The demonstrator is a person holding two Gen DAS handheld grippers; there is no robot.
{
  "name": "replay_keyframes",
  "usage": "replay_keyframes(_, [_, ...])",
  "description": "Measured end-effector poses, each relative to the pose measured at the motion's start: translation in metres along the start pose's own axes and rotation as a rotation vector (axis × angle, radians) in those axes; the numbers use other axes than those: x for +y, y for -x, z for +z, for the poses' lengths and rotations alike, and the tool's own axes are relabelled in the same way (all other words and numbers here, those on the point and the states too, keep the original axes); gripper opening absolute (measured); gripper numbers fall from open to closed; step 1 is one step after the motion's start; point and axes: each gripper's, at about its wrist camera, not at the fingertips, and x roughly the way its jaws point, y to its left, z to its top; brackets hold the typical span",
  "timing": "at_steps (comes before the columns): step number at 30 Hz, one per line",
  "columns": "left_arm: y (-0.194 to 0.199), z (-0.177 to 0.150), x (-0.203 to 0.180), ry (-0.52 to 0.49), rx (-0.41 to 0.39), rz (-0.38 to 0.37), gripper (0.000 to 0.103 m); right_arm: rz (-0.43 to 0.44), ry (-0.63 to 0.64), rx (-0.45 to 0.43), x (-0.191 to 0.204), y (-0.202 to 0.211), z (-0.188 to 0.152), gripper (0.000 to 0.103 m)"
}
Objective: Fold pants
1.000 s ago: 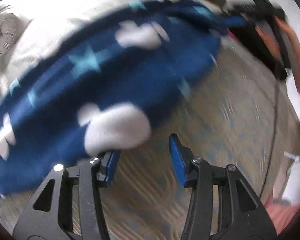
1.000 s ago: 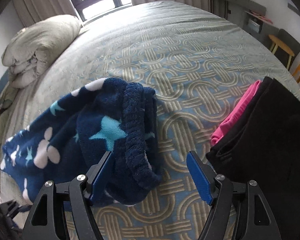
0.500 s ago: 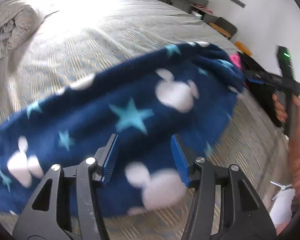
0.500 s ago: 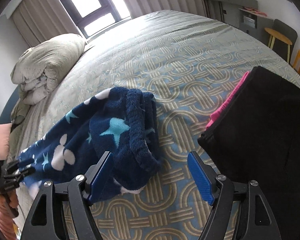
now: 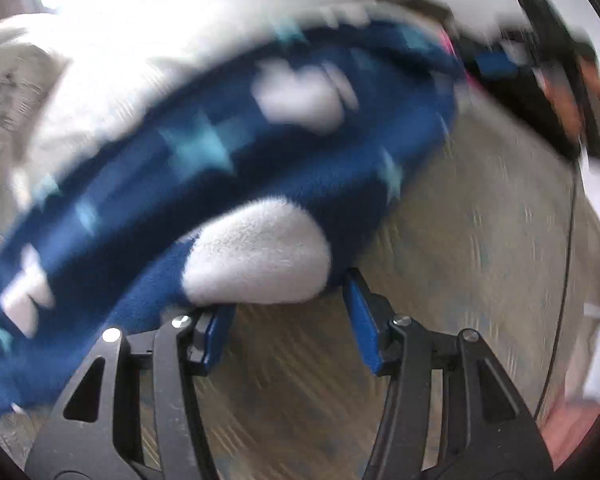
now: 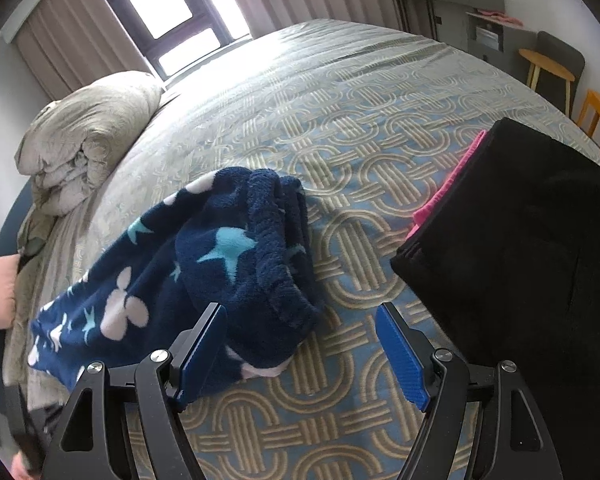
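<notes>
Navy fleece pants (image 6: 204,264) with white shapes and light blue stars lie on the patterned bedspread (image 6: 340,120), bunched at the waistband end. My right gripper (image 6: 300,344) is open just in front of that bunched end, its left finger at the fabric edge. In the blurred left wrist view the pants (image 5: 220,168) stretch across the frame. My left gripper (image 5: 288,320) is open, the pants' edge lying over its left finger (image 5: 216,336).
A folded black garment (image 6: 520,248) on a pink one (image 6: 448,188) lies at the right. A grey rolled duvet (image 6: 80,140) sits at the left by the window. Chairs (image 6: 556,68) and a desk stand beyond the bed.
The left gripper swung over the pants and back to their near edge. The right gripper drew back and rose slightly, still open.
</notes>
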Motion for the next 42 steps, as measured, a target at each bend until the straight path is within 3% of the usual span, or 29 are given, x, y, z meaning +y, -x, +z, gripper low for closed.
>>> replay_keyframes(2, [0.007,0.012,0.0,-0.014,-0.048,-0.017,0.062,-0.004,0.013,-0.002,0.001,0.001,0.001,0.078])
replay_keyframes(5, [-0.005,0.024,-0.006,-0.081,0.01,-0.043,0.065,-0.005,0.014,0.001,0.002,-0.003,0.004,0.079])
replay_keyframes(8, [-0.024,0.028,-0.01,-0.063,0.059,-0.062,0.064,0.017,0.008,0.015,0.003,-0.013,0.011,0.08])
replay_keyframes(10, [-0.031,0.027,0.0,-0.01,0.056,-0.09,0.039,0.035,0.012,0.031,0.005,-0.022,0.016,0.081])
replay_keyframes(11, [-0.031,0.028,0.006,0.032,0.054,-0.141,0.016,0.039,0.014,0.036,0.005,-0.026,0.018,0.081])
replay_keyframes(13, [-0.032,0.029,0.01,0.115,0.053,-0.195,0.016,0.044,0.018,0.043,0.006,-0.035,0.022,0.081])
replay_keyframes(17, [-0.017,0.015,-0.01,0.096,0.033,-0.231,0.015,0.006,0.04,0.061,0.011,-0.056,0.029,0.079])
replay_keyframes(19, [-0.008,0.004,-0.023,0.043,0.037,-0.214,0.015,-0.036,0.017,0.112,0.014,-0.063,0.032,0.013])
replay_keyframes(22, [0.0,-0.011,-0.036,-0.018,0.037,-0.211,0.015,-0.021,-0.038,0.012,0.01,-0.029,0.036,0.012])
replay_keyframes(24, [0.0,-0.016,-0.038,-0.015,0.035,-0.227,0.015,-0.051,-0.025,0.005,0.003,-0.021,0.039,0.012])
replay_keyframes(26, [-0.005,-0.016,-0.037,-0.002,0.042,-0.233,0.015,-0.129,0.002,0.078,-0.007,-0.039,0.036,0.014])
replay_keyframes(27, [-0.007,-0.018,-0.036,0.004,0.045,-0.235,0.015,-0.167,0.037,0.133,-0.009,-0.052,0.031,0.021])
replay_keyframes(29, [-0.009,-0.018,-0.037,0.011,0.04,-0.239,0.015,-0.172,0.141,0.127,-0.004,-0.052,0.023,0.026])
replay_keyframes(30, [-0.009,-0.019,-0.037,0.011,0.04,-0.241,0.015,-0.169,0.173,0.124,-0.001,-0.046,0.023,0.036])
replay_keyframes(31, [-0.009,-0.018,-0.037,0.014,0.042,-0.242,0.016,-0.148,0.198,0.136,0.001,-0.038,0.026,0.055])
replay_keyframes(34, [-0.01,-0.018,-0.036,0.017,0.051,-0.242,0.016,-0.034,0.198,0.09,0.004,-0.019,0.04,0.076])
replay_keyframes(36, [-0.011,-0.015,-0.035,0.014,0.055,-0.231,0.016,-0.06,0.252,0.048,0.017,-0.021,0.05,0.085])
replay_keyframes(39, [-0.012,-0.013,-0.04,0.017,0.055,-0.213,0.016,-0.159,0.308,0.073,0.033,-0.06,0.067,0.085])
replay_keyframes(40, [-0.012,-0.012,-0.04,0.017,0.057,-0.208,0.016,-0.179,0.298,0.097,0.036,-0.074,0.07,0.075])
replay_keyframes(41, [-0.012,-0.012,-0.04,0.016,0.059,-0.206,0.016,-0.182,0.283,0.118,0.039,-0.086,0.073,0.049])
replay_keyframes(42, [-0.011,-0.011,-0.04,0.014,0.06,-0.205,0.016,-0.174,0.25,0.137,0.04,-0.095,0.074,0.014])
